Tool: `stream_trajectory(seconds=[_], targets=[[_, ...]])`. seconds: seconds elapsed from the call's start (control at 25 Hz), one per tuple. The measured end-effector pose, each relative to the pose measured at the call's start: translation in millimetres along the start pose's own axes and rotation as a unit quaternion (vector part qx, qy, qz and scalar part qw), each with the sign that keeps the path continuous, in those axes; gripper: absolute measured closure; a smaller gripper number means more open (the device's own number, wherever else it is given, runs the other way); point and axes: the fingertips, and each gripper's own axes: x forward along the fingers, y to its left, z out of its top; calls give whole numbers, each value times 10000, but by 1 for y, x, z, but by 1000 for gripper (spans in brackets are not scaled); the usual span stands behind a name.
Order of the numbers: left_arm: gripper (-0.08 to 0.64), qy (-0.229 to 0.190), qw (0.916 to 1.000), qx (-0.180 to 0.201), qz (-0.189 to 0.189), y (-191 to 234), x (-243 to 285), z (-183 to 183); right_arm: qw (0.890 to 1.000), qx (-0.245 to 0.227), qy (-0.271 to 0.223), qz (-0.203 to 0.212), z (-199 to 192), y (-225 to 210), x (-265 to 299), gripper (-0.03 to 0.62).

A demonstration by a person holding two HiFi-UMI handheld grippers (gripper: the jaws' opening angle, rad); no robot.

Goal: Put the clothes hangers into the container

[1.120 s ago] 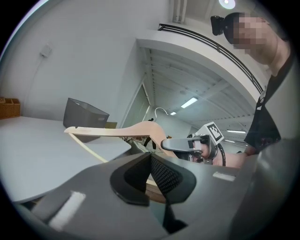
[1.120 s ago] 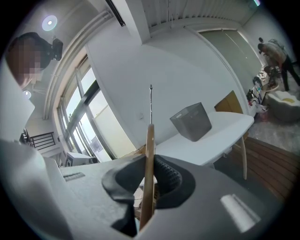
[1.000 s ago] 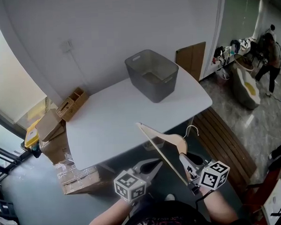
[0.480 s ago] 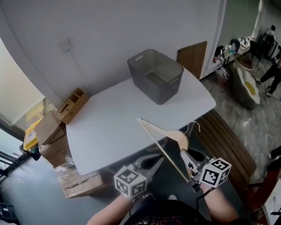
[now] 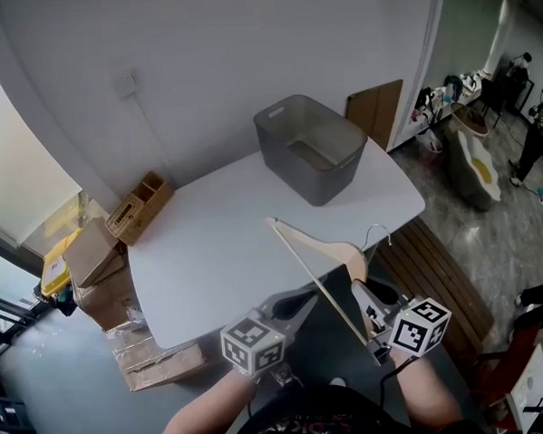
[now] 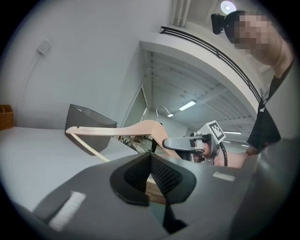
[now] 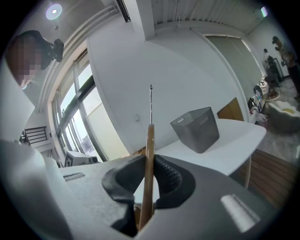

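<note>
Right gripper (image 5: 358, 292) was clamped on the hanger (image 5: 330, 246), jaws pinching one sloping arm just below the neck. In the right gripper view the wood ran edge-on straight up between the pads, with the wire stem above it.

Left gripper (image 5: 303, 302) had its jaws pressed together, tips just beside the hanger's lower bar. A bit of wood showed past the pads; couldn't tell if it was touching.

Hanger: pale unfinished wood, triangular, with a thin straight cross bar and a small metal hook (image 5: 378, 232) at the top. It was held in the air, tilted, with the far tip over the near edge of the white table (image 5: 210, 251) and the hook end off the table's edge.

Container (image 5: 331, 182): grey plastic bin with slot handles, standing upright at the far right of the table near the wall, well apart from the hanger.
</note>
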Motion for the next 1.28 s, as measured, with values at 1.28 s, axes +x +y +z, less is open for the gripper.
stream_trajectory(seconds=[1.28], targets=[[557,-109,9991,417,8,73,16,78,9969,-649,-362,-243,81,2,80,537]])
